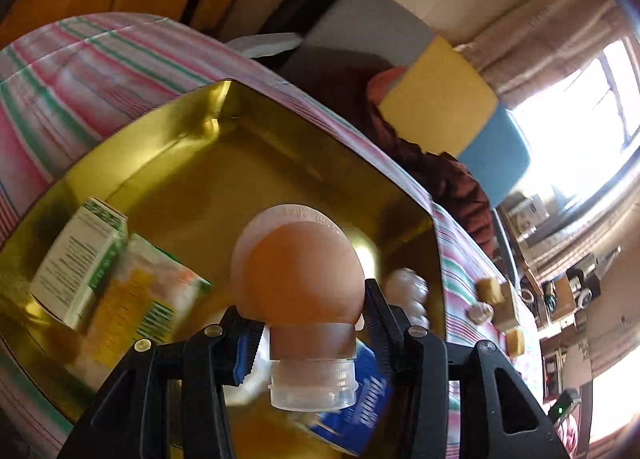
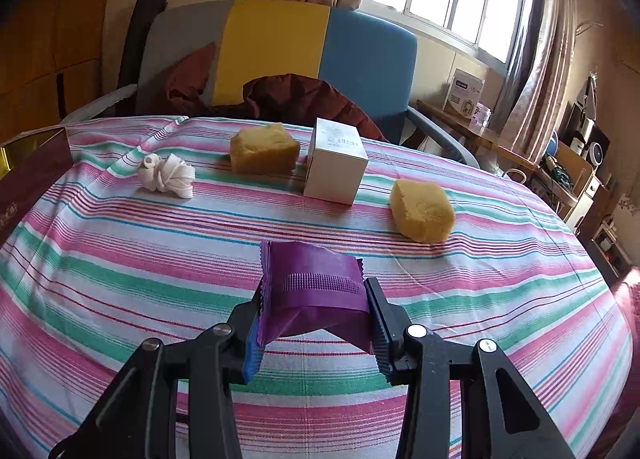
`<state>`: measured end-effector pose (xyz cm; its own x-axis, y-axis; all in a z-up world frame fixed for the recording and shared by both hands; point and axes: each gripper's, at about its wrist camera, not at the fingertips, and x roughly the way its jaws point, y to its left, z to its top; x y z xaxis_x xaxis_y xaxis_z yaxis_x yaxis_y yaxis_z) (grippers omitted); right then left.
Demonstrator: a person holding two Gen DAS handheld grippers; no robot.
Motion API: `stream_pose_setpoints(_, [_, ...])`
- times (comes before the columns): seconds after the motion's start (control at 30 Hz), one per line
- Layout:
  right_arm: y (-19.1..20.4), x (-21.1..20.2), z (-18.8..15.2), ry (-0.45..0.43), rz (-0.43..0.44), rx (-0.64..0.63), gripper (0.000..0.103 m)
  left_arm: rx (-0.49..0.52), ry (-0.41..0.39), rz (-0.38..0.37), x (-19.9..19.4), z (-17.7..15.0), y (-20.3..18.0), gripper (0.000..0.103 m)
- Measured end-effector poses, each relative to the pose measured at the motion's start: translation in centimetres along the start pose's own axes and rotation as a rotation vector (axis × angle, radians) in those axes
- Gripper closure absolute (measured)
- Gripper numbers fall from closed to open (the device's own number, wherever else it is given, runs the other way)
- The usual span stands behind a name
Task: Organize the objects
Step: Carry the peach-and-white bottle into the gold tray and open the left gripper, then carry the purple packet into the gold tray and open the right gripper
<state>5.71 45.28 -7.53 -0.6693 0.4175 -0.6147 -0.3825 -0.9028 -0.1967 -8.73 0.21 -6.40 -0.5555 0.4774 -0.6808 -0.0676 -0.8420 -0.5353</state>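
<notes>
Held neck-first in the clenched left gripper (image 1: 308, 333), tilted over the gold box (image 1: 192, 131): one brown bottle (image 1: 300, 271), best lowered into the bare middle, clear of the carton (image 1: 76, 259), the packet (image 1: 136, 299) and the blue pack (image 1: 368, 411), before letting go. Pinched in the right gripper (image 2: 314, 325) just above the striped tabletop (image 2: 120, 259): one purple sachet (image 2: 314, 283). Left to gather beyond: one white box (image 2: 336, 163), two yellow sponges (image 2: 264, 149) (image 2: 422, 211), one white cloth bundle (image 2: 168, 175).
</notes>
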Motion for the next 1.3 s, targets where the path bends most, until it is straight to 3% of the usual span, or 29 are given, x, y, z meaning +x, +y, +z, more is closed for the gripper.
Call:
stream_pose_setpoints(0.27, [0.4,0.0,-0.1,0.007,-0.009,-0.017,0.058,-0.085,0.01,0.1,1.1,2.3,2.8,0.05])
stream_pose_setpoints(0.67, [0.5,0.2,0.0,0.008,-0.014,-0.021,0.058,-0.135,-0.056,0.053,-0.9,0.7,3.8,0.046])
stream_pose_setpoints(0.93, [1.1,-0.4,0.4,0.003,-0.006,-0.055,0.058,-0.016,-0.072,0.049,-2.1,0.2,2.0,0.047])
stream_pose_setpoints(1.03, [2.1,-2.2,1.0,-0.05,0.007,-0.099,0.058,0.072,-0.045,0.107,-1.7,0.8,0.9,0.057])
stream_pose_setpoints(1.13, [3.3,-4.5,2.1,-0.102,0.053,-0.095,0.058,0.129,-0.034,0.168,-0.8,2.0,0.3,0.063])
stream_pose_setpoints(1.2, [4.4,-6.0,3.0,-0.138,0.089,-0.097,0.058,0.126,-0.013,0.184,-0.1,3.1,0.6,0.068])
stream_pose_setpoints(1.3, [6.5,-8.3,4.5,-0.19,0.17,-0.114,0.058,0.116,0.033,0.2,0.7,4.7,0.9,0.068])
